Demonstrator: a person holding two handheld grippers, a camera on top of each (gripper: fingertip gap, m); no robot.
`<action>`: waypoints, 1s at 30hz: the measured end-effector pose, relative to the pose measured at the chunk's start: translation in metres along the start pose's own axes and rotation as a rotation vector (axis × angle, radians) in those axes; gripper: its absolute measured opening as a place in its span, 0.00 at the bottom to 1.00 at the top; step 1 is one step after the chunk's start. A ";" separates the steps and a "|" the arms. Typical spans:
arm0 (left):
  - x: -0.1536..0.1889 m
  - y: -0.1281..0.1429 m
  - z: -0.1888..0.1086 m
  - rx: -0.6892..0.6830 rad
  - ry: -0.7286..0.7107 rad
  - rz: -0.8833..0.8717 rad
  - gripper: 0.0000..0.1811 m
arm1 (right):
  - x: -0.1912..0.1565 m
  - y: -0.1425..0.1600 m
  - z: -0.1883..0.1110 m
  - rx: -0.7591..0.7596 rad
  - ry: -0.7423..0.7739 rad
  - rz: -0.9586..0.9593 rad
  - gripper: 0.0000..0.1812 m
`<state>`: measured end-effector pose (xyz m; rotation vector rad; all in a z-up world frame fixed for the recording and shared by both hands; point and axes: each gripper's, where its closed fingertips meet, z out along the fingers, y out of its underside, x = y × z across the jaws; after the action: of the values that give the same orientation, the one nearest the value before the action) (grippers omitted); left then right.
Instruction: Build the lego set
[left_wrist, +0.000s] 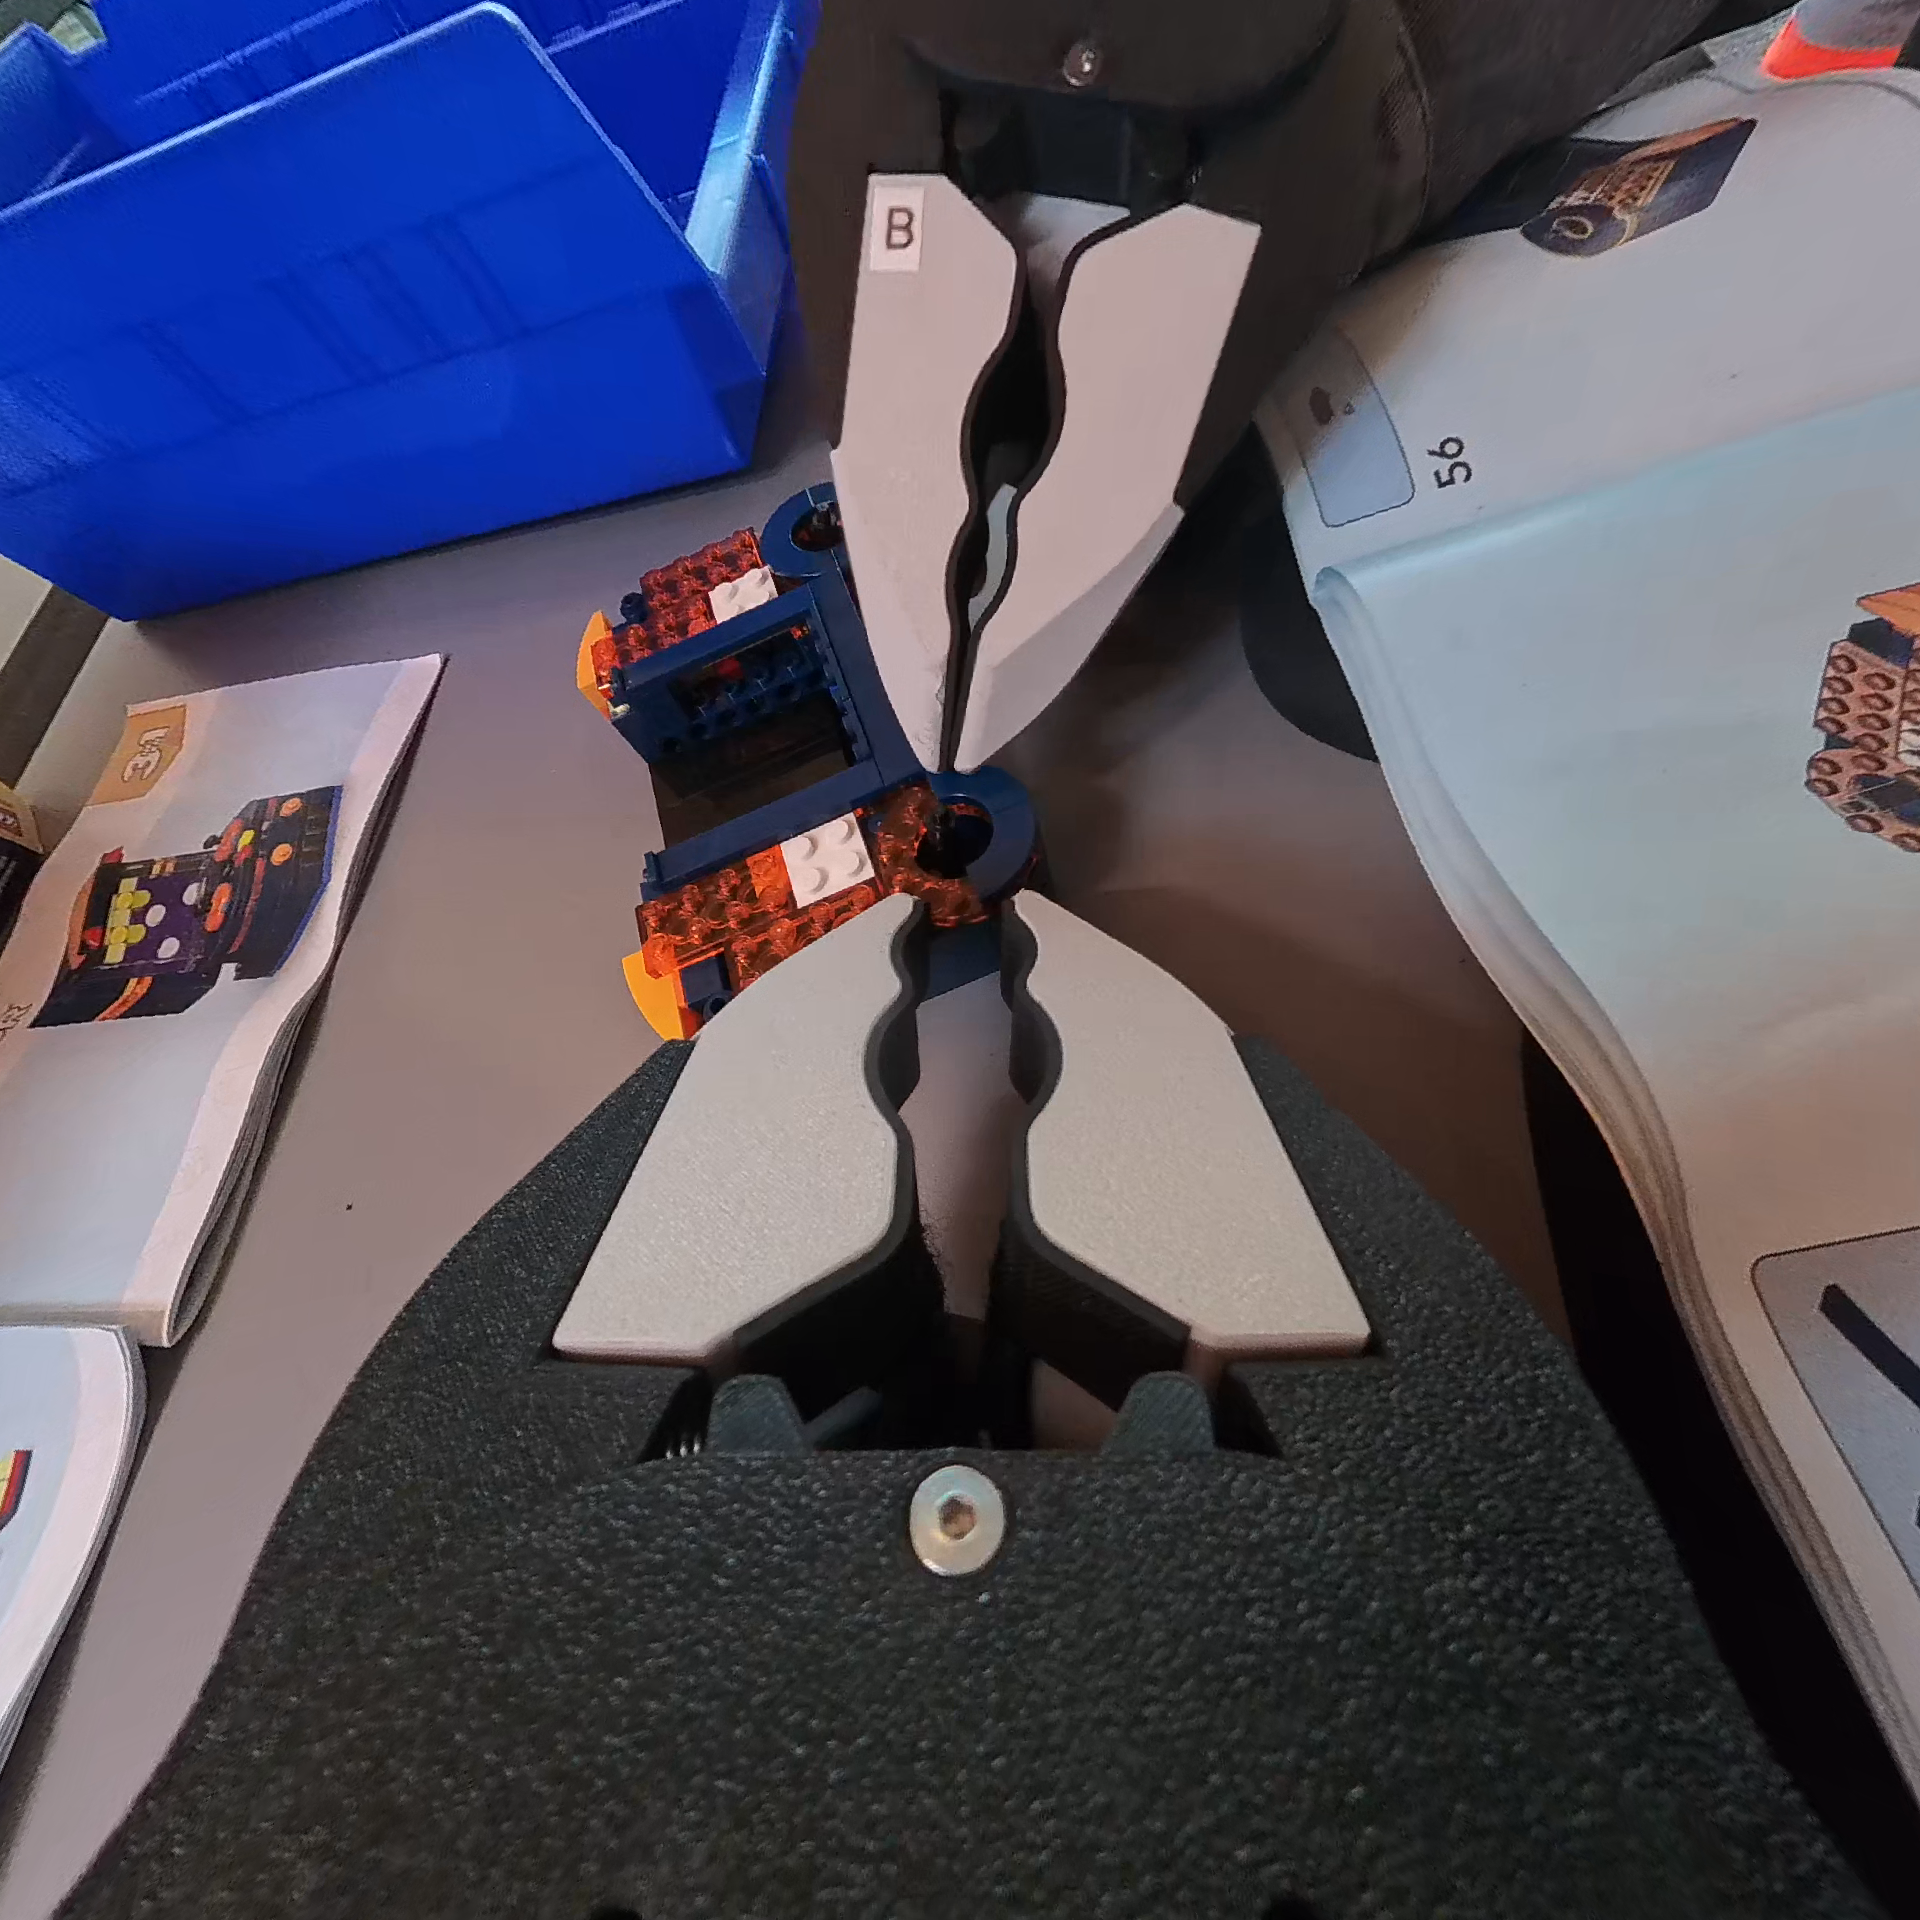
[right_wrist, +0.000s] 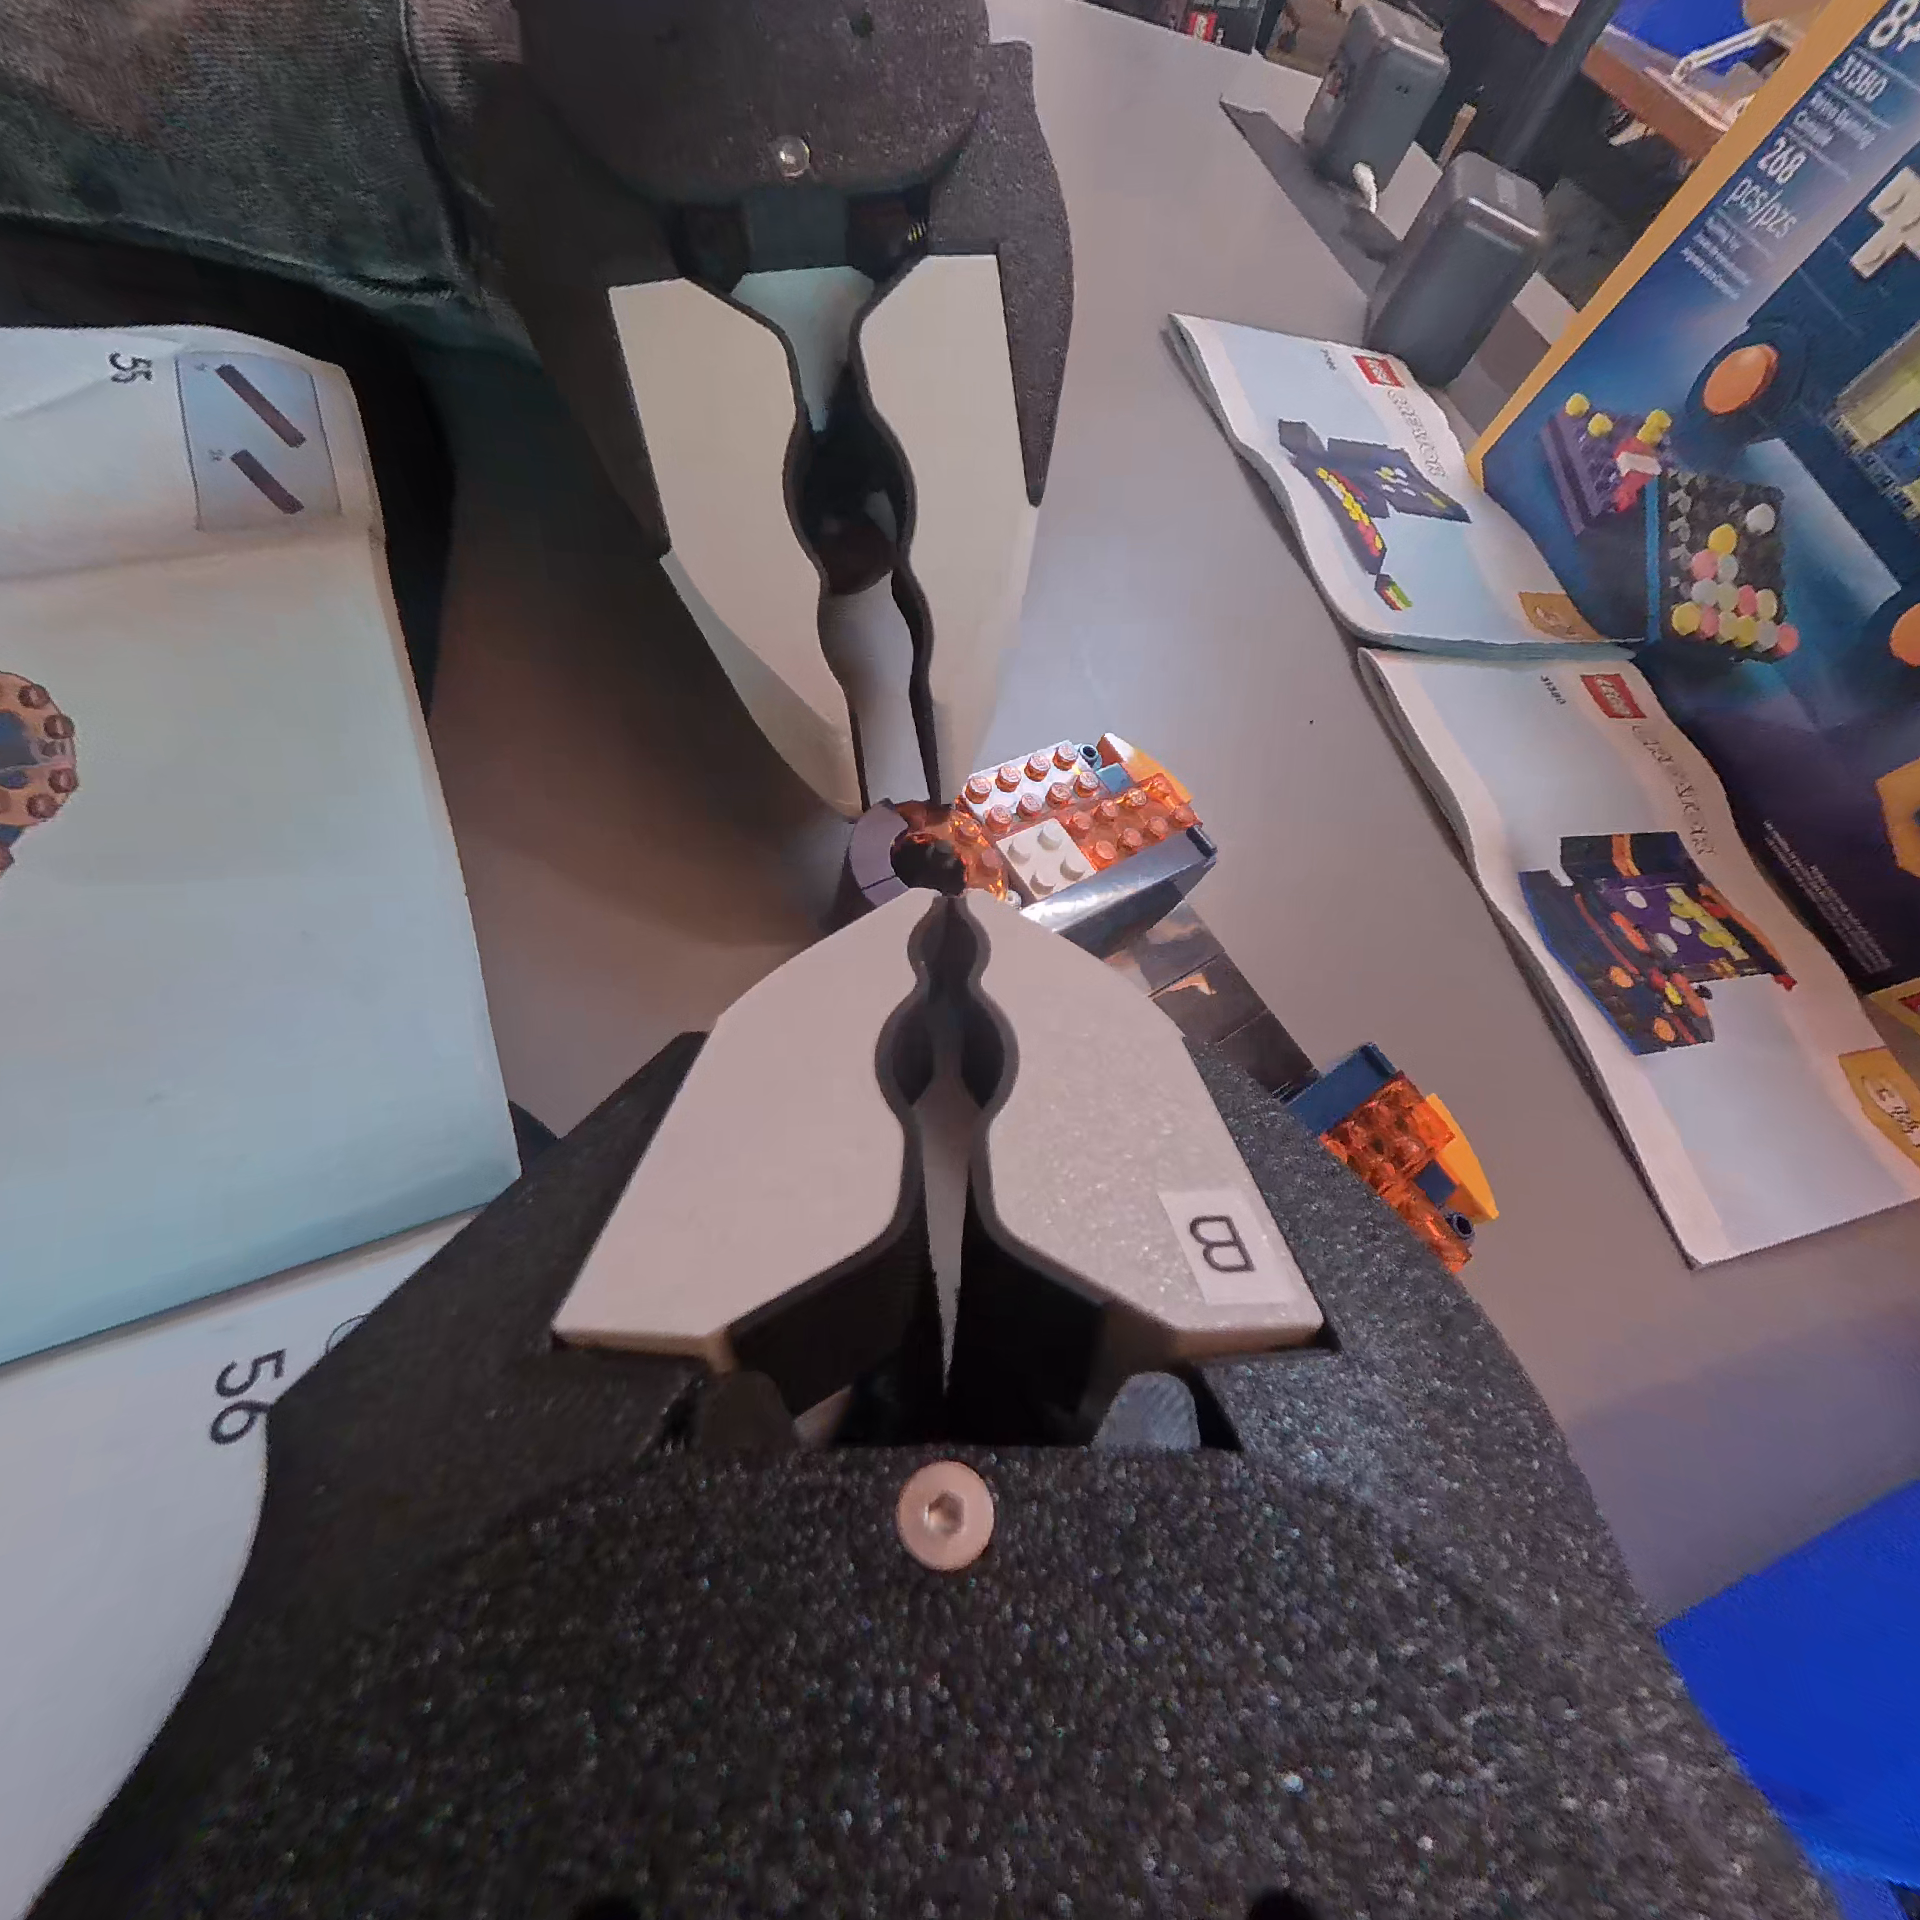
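The Lego model is a dark blue frame with clear orange plates, white bricks and round dark blue corners, and it lies on the grey table. My left gripper is closed on the model's near round corner. My right gripper comes from the far side, shut, with its tips touching the same corner from above. In the right wrist view my right gripper is shut at the corner of the model. The left gripper meets it from the opposite side. I cannot tell if the right tips pinch a small part.
A blue bin stands at the back left. Closed booklets lie left of the model. An open instruction manual lies to the right, also in the right wrist view. The Lego box and two booklets lie beyond the model. My two grippers' fingertips are within a few centimetres of each other.
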<state>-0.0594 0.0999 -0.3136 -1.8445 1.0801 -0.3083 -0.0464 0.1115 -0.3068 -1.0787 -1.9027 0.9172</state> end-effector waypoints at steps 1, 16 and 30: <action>0.000 0.000 0.000 0.000 0.000 0.000 0.07 | 0.000 0.000 0.000 0.001 0.001 -0.005 0.00; -0.001 0.000 0.000 -0.001 -0.009 0.002 0.07 | -0.014 -0.007 0.003 0.040 -0.056 -0.129 0.00; -0.001 -0.009 -0.010 0.088 0.026 -0.033 0.03 | 0.006 -0.015 -0.003 0.112 -0.135 0.125 0.00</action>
<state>-0.0611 0.0959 -0.3008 -1.7857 1.0389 -0.3941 -0.0511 0.1119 -0.2914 -1.1026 -1.8831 1.1795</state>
